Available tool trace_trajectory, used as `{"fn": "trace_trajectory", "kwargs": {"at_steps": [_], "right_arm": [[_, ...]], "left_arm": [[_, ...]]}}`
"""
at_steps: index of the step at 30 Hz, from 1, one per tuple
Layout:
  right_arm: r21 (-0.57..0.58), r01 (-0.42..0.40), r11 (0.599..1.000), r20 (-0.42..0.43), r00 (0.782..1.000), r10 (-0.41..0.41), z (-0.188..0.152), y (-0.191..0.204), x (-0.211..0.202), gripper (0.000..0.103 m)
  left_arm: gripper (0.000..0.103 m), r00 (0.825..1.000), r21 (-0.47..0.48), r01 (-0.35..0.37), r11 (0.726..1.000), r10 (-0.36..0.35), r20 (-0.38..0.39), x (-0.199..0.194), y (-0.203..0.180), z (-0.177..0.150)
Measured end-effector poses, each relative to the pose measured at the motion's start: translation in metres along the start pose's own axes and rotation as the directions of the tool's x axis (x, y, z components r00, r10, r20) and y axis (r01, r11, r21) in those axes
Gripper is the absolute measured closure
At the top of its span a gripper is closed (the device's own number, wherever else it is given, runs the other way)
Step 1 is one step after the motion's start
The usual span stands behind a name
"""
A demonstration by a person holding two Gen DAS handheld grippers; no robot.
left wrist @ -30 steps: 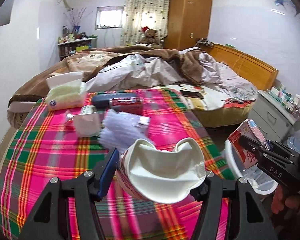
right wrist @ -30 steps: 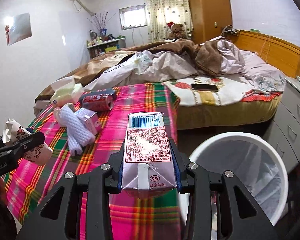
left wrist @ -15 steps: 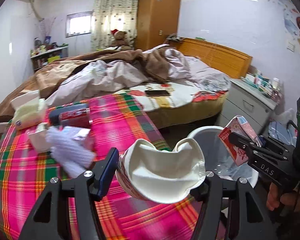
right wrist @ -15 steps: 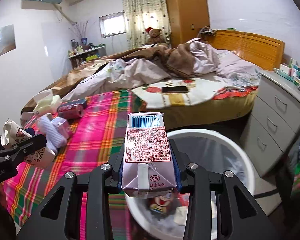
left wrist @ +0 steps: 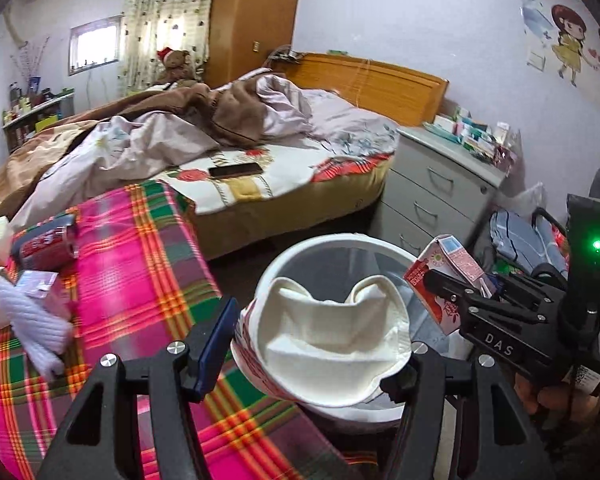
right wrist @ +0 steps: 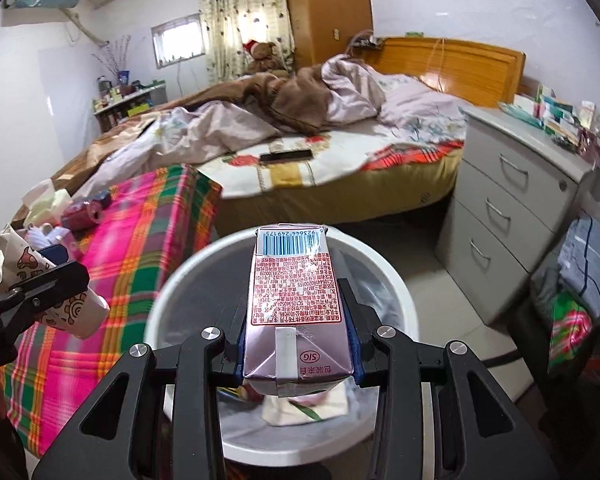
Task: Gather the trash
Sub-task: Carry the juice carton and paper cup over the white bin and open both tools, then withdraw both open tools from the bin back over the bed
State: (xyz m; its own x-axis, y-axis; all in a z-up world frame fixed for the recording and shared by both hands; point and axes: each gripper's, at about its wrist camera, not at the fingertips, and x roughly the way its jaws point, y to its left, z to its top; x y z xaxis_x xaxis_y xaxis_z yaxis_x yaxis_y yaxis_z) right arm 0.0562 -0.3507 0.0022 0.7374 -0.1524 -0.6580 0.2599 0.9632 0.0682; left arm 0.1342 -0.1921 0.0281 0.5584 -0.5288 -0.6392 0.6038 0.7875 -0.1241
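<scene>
- Above the white trash bin [right wrist: 384,276], the right gripper [right wrist: 298,354] has its fingers clamped on a pink milk carton [right wrist: 296,304], barcode end pointing away.
- Beside the bin's rim, the left gripper [left wrist: 312,352] has its fingers clamped on a crushed paper cup [left wrist: 324,336], open mouth toward the camera.
- Inside the bin lie scraps of wrapper [right wrist: 304,408].
- On the plaid tabletop [left wrist: 140,264] remain a red can [left wrist: 46,240], a white foam sleeve [left wrist: 28,316] and a tissue pack [right wrist: 46,202].
</scene>
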Motion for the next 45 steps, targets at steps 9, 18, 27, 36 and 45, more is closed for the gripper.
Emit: {"fn": "trace_trajectory", "kwargs": {"at_steps": [9, 18, 27, 36, 45], "right_arm": [[0.003, 0.01, 1.0, -0.082, 0.997, -0.01, -0.011, -0.019, 0.02, 0.065], [0.003, 0.009, 1.0, -0.127, 0.992, -0.008, -0.014, -0.026, 0.035, 0.064], [0.021, 0.021, 1.0, -0.122, 0.992, -0.018, -0.014, -0.029, 0.033, 0.043], [0.034, 0.01, 0.999, -0.093, 0.996, -0.006, -0.012, -0.024, 0.026, 0.043], [0.022, -0.013, 1.0, -0.066, 0.998, 0.014, -0.009, -0.008, 0.019, 0.043]], "left_arm": [[0.039, 0.997, 0.032, 0.032, 0.999, -0.03, -0.067, 0.032, -0.025, -0.006], [0.034, 0.993, 0.01, 0.067, 0.998, -0.066, -0.093, 0.045, -0.026, -0.008], [0.029, 0.995, -0.029, 0.044, 0.999, -0.046, -0.09, 0.043, -0.014, -0.01], [0.028, 0.998, -0.051, 0.004, 0.999, -0.007, -0.06, 0.024, 0.003, -0.012], [0.028, 0.999, -0.079, -0.045, 0.996, 0.043, -0.03, 0.003, 0.023, -0.015]]}}
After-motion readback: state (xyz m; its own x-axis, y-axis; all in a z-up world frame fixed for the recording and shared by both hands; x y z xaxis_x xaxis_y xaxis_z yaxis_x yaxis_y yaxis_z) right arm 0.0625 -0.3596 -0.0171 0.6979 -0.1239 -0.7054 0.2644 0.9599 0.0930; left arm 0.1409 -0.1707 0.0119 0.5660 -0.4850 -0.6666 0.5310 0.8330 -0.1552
